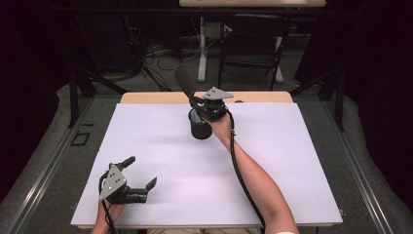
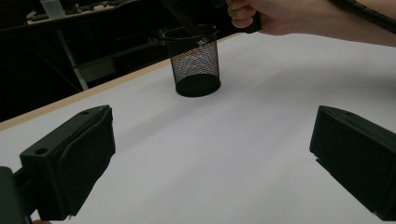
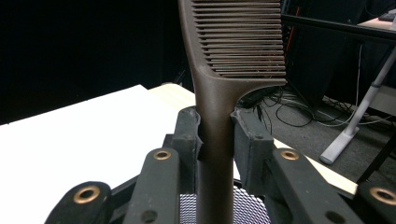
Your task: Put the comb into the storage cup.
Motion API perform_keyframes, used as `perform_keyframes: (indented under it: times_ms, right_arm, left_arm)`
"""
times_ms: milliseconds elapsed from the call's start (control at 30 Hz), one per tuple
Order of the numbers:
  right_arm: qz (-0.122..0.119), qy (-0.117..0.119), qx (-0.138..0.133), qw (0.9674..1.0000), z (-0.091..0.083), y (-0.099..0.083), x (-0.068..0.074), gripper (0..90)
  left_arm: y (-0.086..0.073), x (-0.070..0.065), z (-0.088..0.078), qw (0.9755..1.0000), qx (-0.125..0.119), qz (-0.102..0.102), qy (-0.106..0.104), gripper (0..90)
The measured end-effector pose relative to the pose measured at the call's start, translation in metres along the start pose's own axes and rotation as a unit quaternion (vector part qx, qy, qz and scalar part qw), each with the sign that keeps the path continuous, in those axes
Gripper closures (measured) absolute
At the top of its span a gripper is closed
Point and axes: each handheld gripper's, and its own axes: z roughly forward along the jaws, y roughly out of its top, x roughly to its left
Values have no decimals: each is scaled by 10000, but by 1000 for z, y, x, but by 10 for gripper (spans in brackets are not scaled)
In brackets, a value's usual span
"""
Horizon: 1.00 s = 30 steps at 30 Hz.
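A dark brown comb [image 3: 219,84] stands upright with its teeth up, and my right gripper [image 3: 215,133] is shut on its handle. Its lower end goes down into a black mesh cup [image 3: 247,207] seen just beneath the jaws. From the high view, the cup [image 1: 199,126] stands on the white table [image 1: 292,161] at the far middle, with the comb [image 1: 186,80] rising above my right gripper [image 1: 198,105]. My left gripper [image 1: 141,173] rests open near the front left corner, nothing between its jaws. The left gripper view shows the cup [image 2: 195,65] ahead, and both pads [image 2: 88,158] wide apart.
A tan strip of tabletop [image 1: 146,97] runs along the far edge beyond the white sheet. Behind the table stand a folding chair [image 1: 253,44], a white desk leg [image 1: 202,48] and loose cables on the floor [image 1: 156,53].
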Motion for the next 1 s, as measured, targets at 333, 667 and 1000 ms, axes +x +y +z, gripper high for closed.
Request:
perform_keyframes:
  times_ms: [333, 667, 1000]
  right_arm:
    - [34, -9, 34, 10000, 0, -5, -1, 728]
    - [28, 5, 89, 10000, 1, -8, -1, 728]
    - [32, -2, 116, 9999, 2, -11, -2, 728]
  left_arm:
    - [0, 0, 0, 10000, 0, 8, -1, 4]
    - [0, 0, 0, 10000, -5, 4, 7, 4]
    - [0, 0, 0, 10000, 1, -2, 2, 4]
